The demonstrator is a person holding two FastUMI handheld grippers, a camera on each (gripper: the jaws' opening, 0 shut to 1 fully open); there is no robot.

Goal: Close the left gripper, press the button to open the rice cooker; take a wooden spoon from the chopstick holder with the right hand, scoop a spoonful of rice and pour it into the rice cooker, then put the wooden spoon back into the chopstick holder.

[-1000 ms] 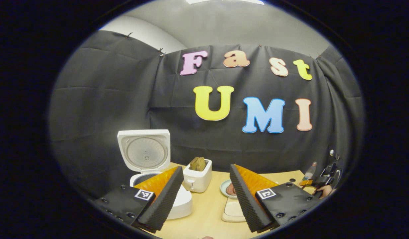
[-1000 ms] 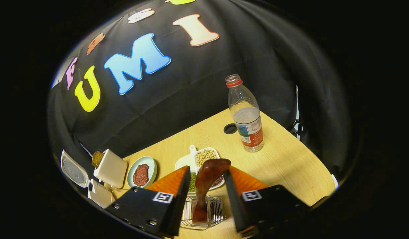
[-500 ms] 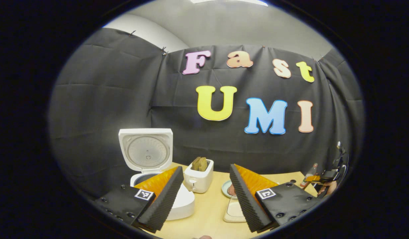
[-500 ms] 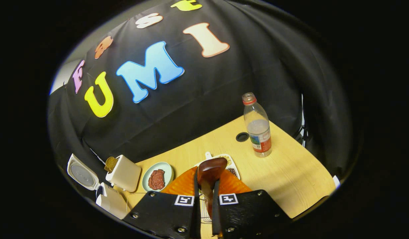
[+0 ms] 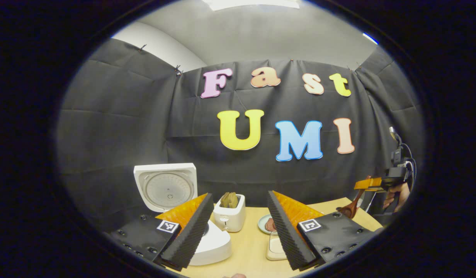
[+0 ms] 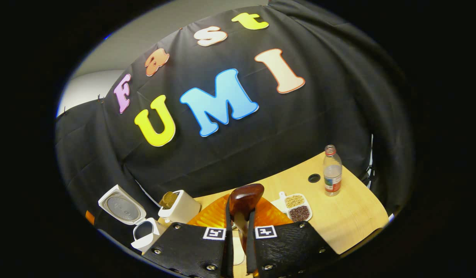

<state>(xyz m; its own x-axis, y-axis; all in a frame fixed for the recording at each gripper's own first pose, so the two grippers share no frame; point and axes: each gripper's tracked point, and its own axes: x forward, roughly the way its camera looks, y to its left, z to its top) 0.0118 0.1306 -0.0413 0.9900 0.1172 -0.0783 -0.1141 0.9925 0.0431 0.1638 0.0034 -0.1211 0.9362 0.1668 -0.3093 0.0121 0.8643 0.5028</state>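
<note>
One wooden spoon (image 6: 243, 200) in right tool (image 6: 239, 241); one open rice cooker (image 6: 134, 220).

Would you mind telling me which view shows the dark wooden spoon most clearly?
The right gripper view: the dark wooden spoon sits close and large, its handle clamped between the right gripper fingers. In the left gripper view the spoon is small, far off at the right edge.

The left gripper (image 5: 238, 227) hangs with its ribbed fingers spread wide apart, gripping nothing. The right gripper (image 6: 238, 231) has both fingers pressed together on the wooden spoon (image 6: 243, 200). In the left gripper view a hand (image 5: 396, 195) holds it raised at far right.
</note>
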